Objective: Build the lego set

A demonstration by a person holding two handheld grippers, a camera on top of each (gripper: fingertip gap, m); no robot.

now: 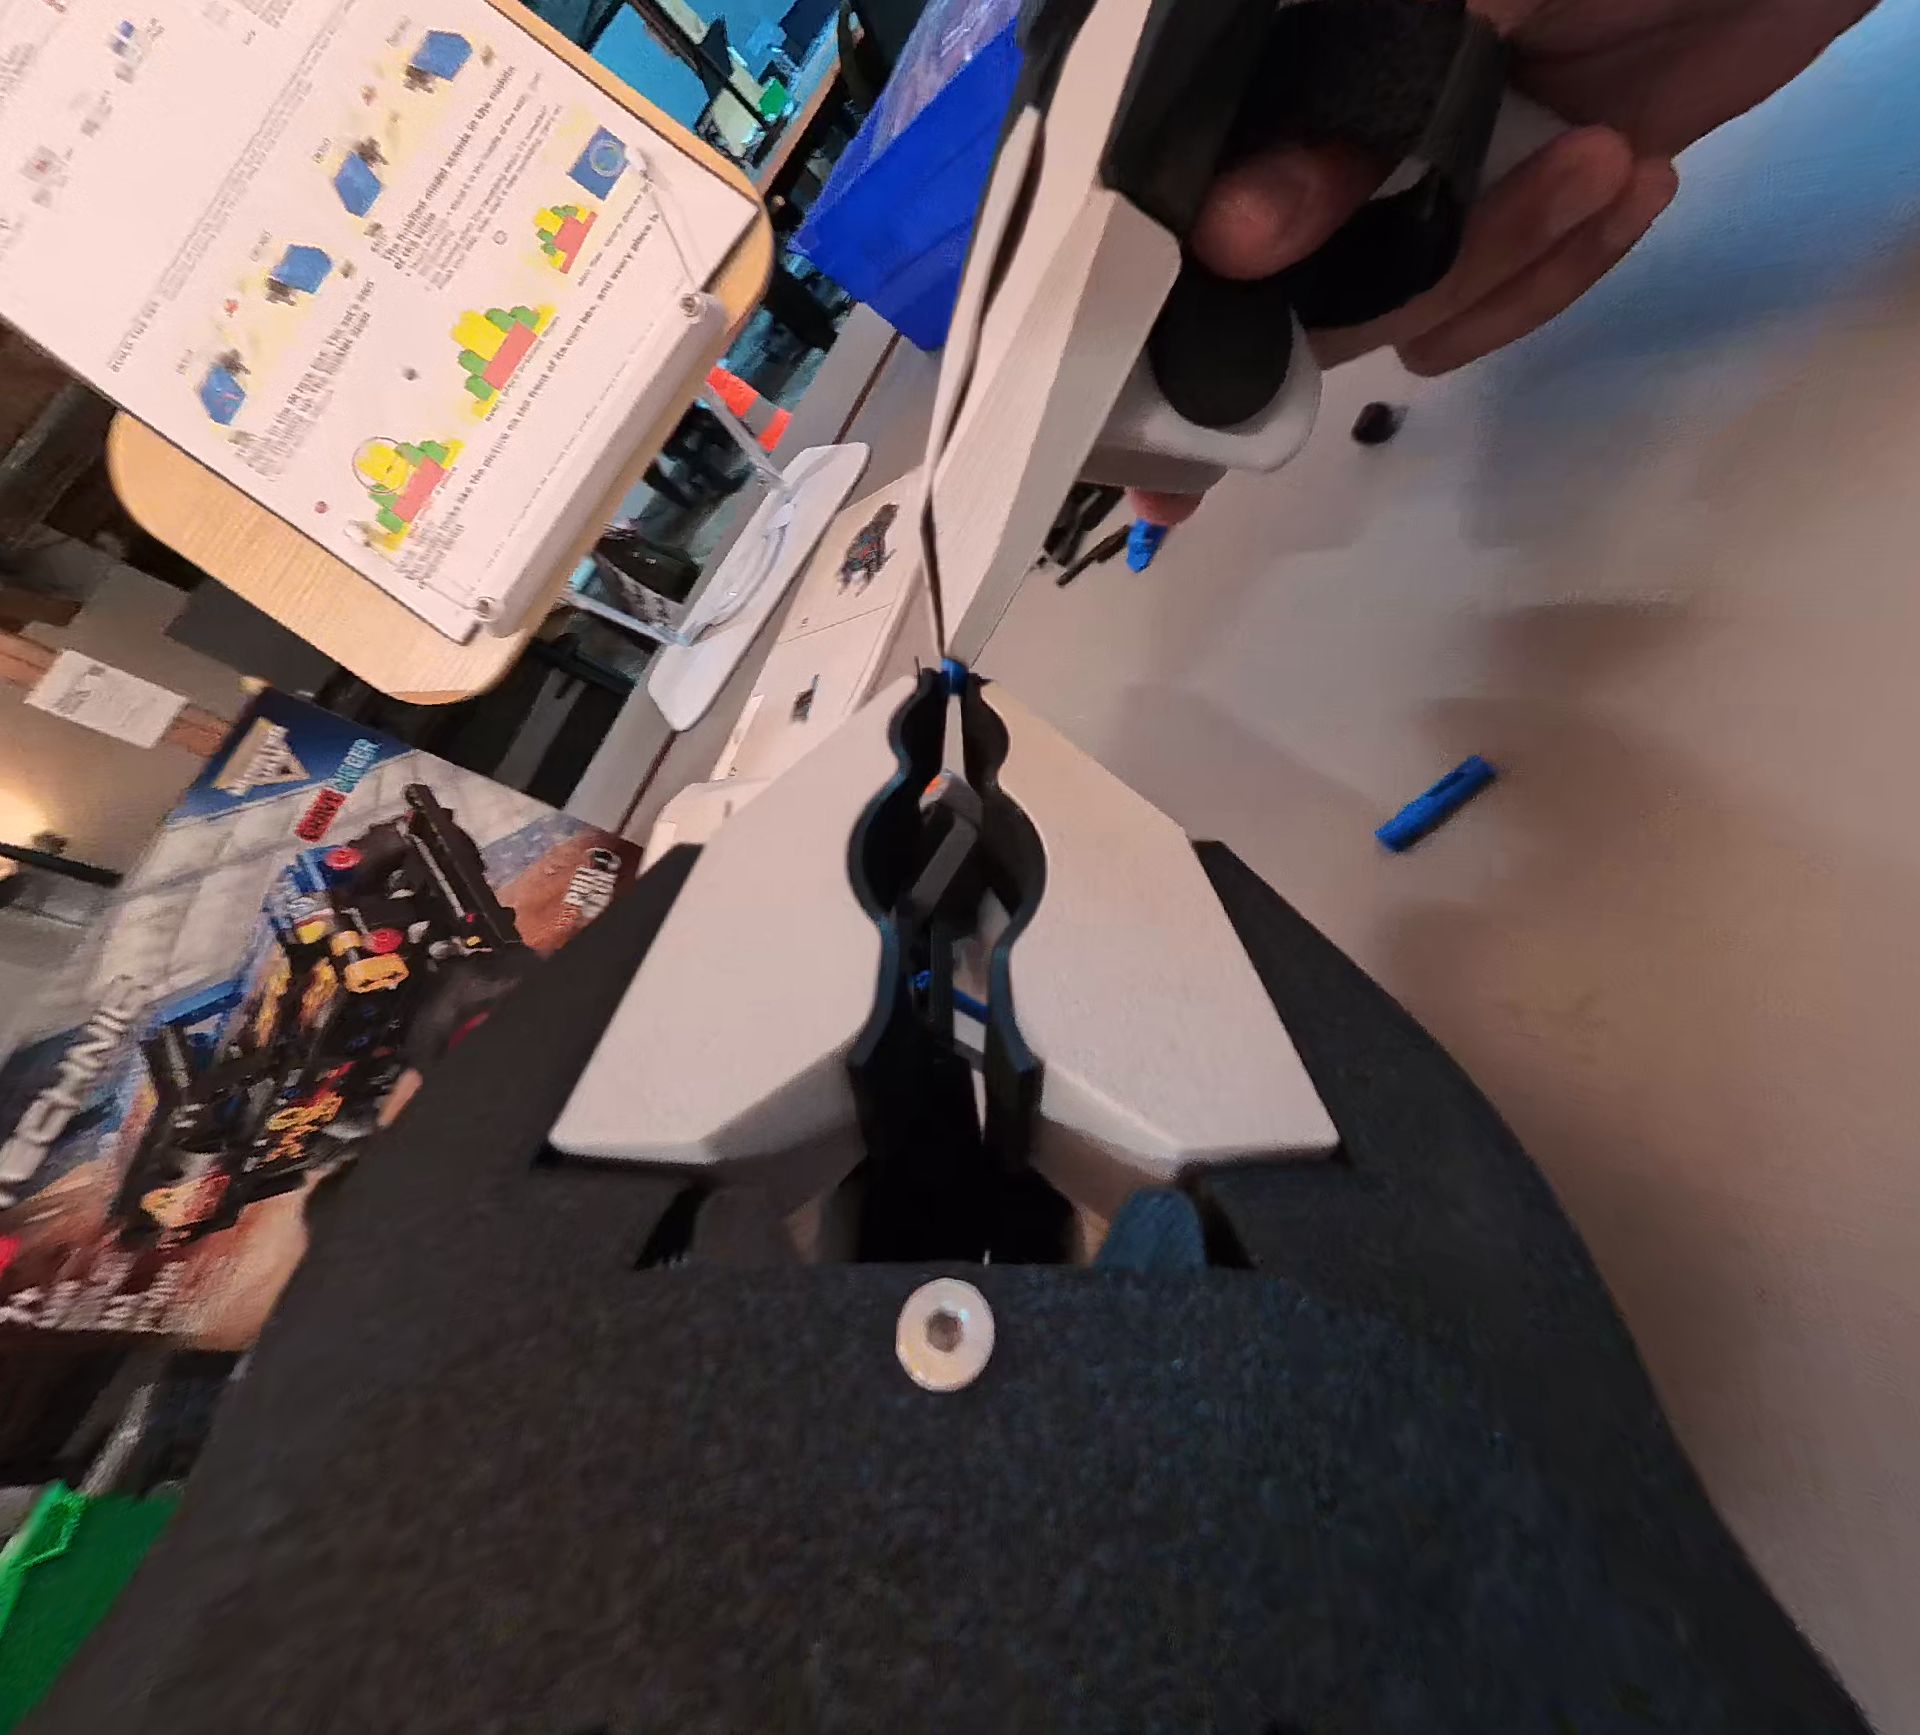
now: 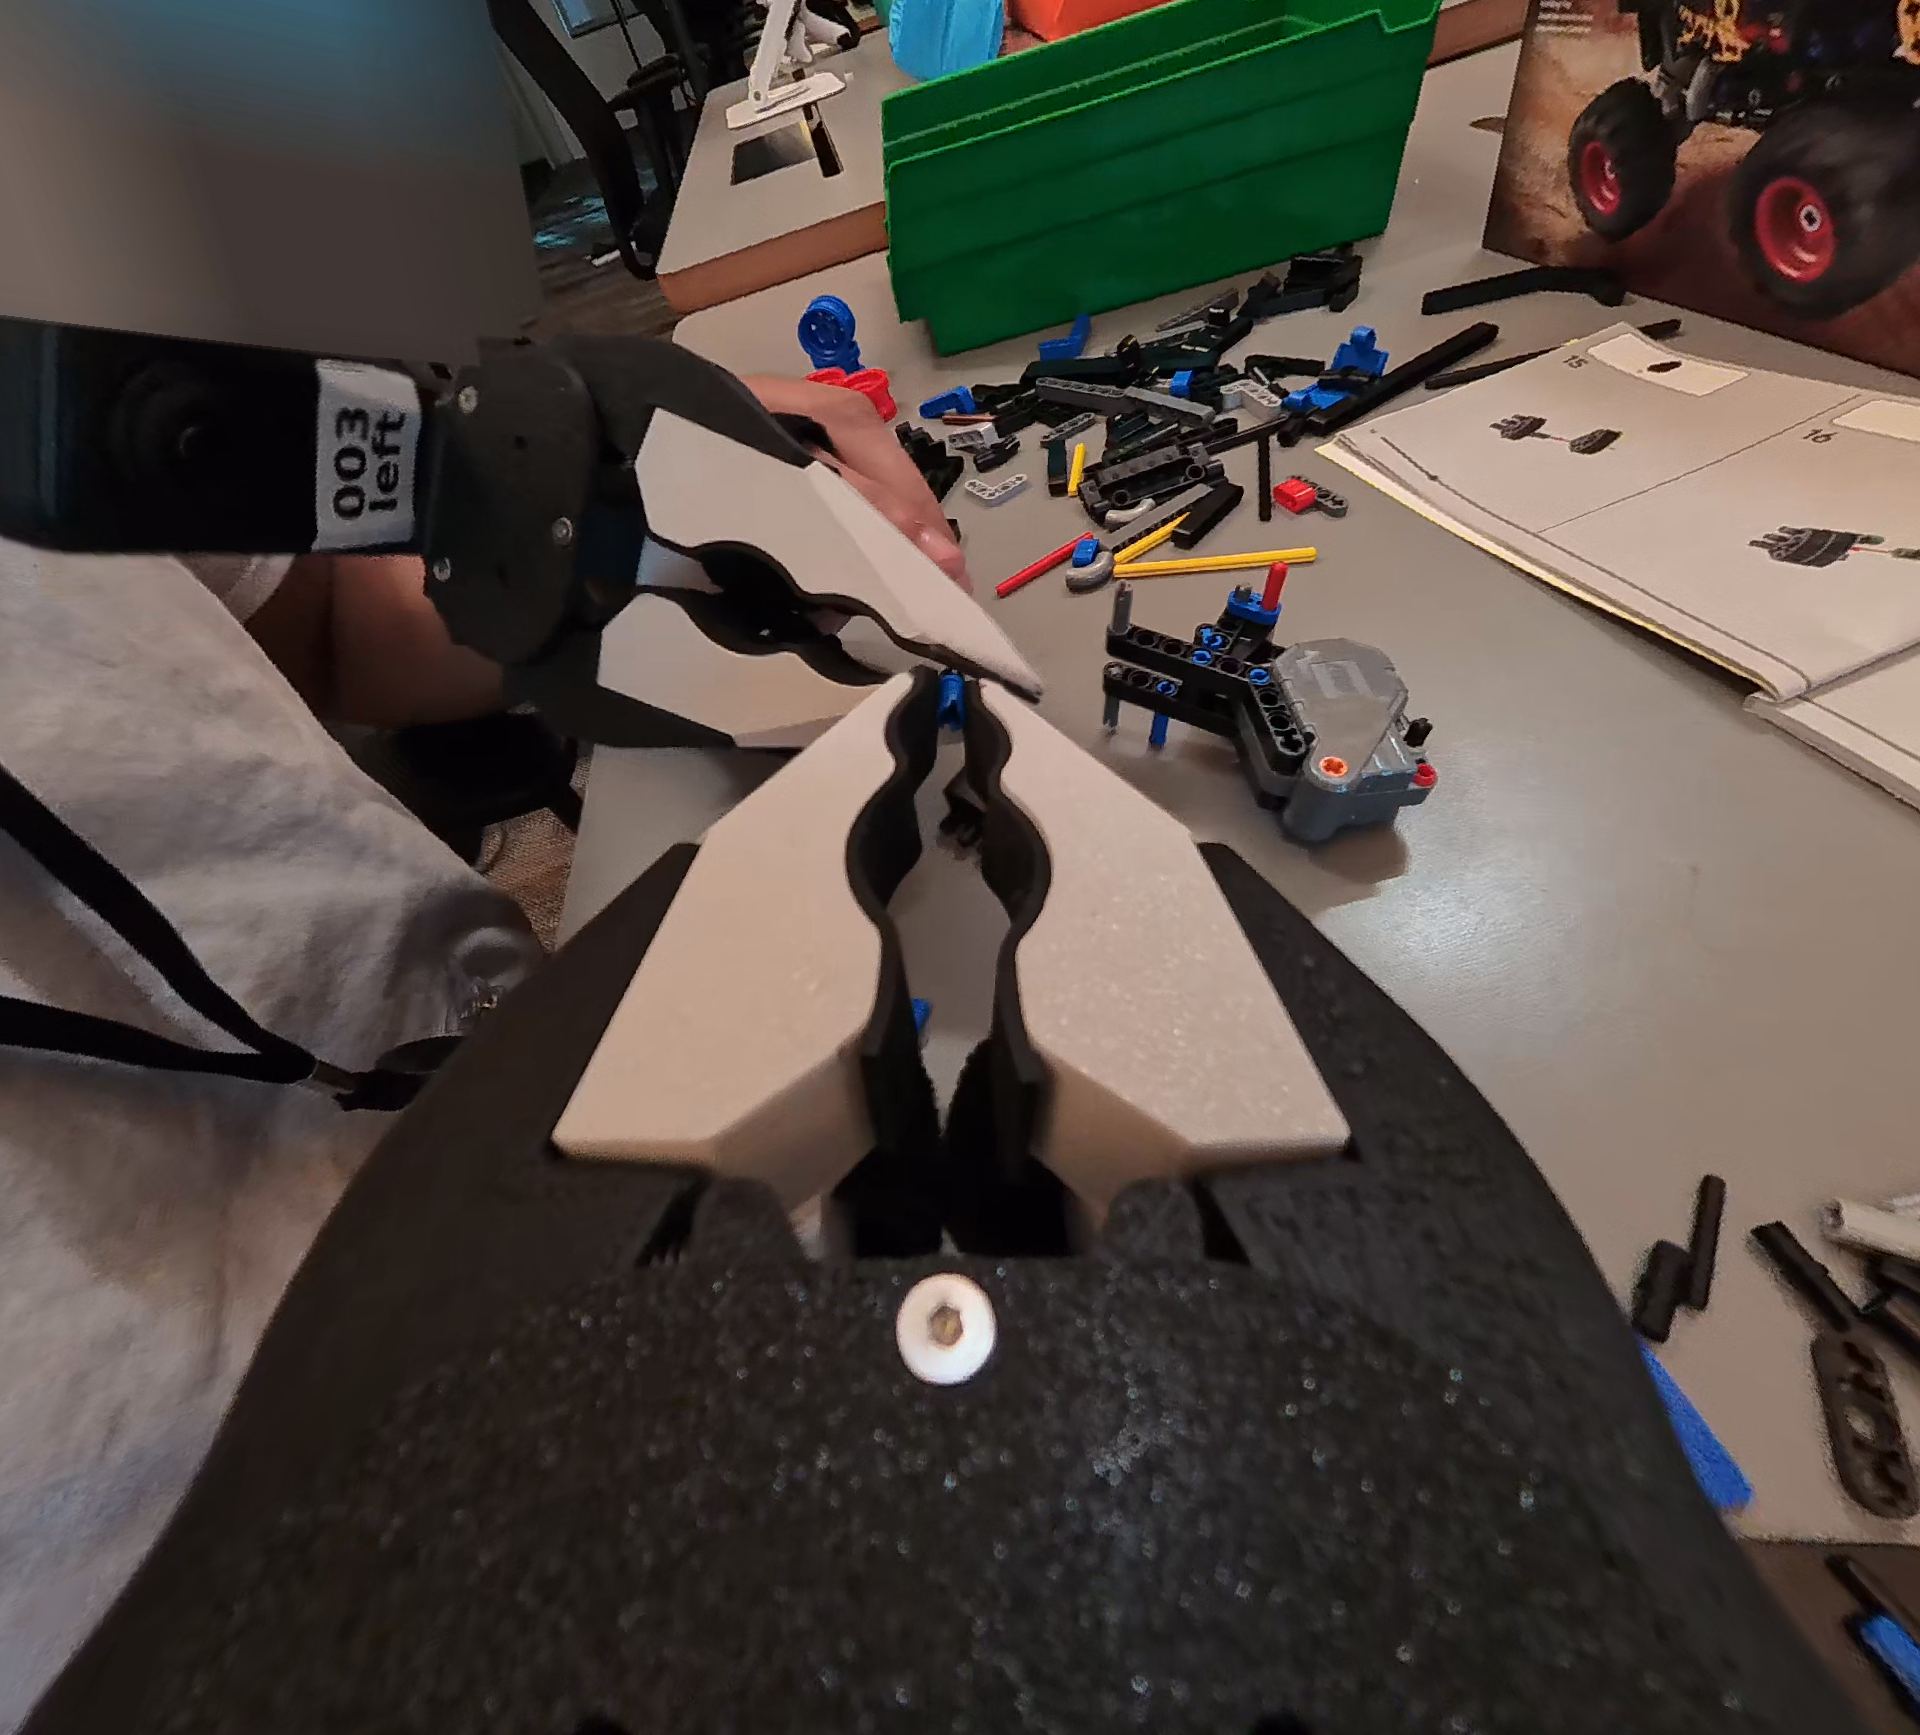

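Blue pin: a small blue pin [image 2: 949, 696] sits at the tips of the right gripper [image 2: 951, 698], above the near edge of the worktop [image 2: 1558, 906].
Right gripper: jaws pinching the blue pin at their very tips.
Left gripper: the left gripper [image 2: 997, 672] comes in from the left and meets the same pin; in its own view its tips [image 1: 948, 683] look pressed onto the pin's blue end [image 1: 951, 673], though whether they grip it or only touch it cannot be told.
Half-built model: a black frame with a grey motor block [image 2: 1278, 719] stands just to the right, apart from both grippers.
Risk: the pin is tiny and held only at the tips, so uneven pressure during a hand-over could likely make it twist, pop out, and fall off the near edge.
Loose parts: a heap of black, blue, yellow and red pieces [image 2: 1132, 449] lies farther back, in front of a green bin [image 2: 1143, 147].
Paper: an open instruction booklet [image 2: 1662, 480] lies to the right; the set's box [image 2: 1745, 54] stands behind it.
Surface and room: a smooth grey worktop in a cluttered workshop with more tables behind.
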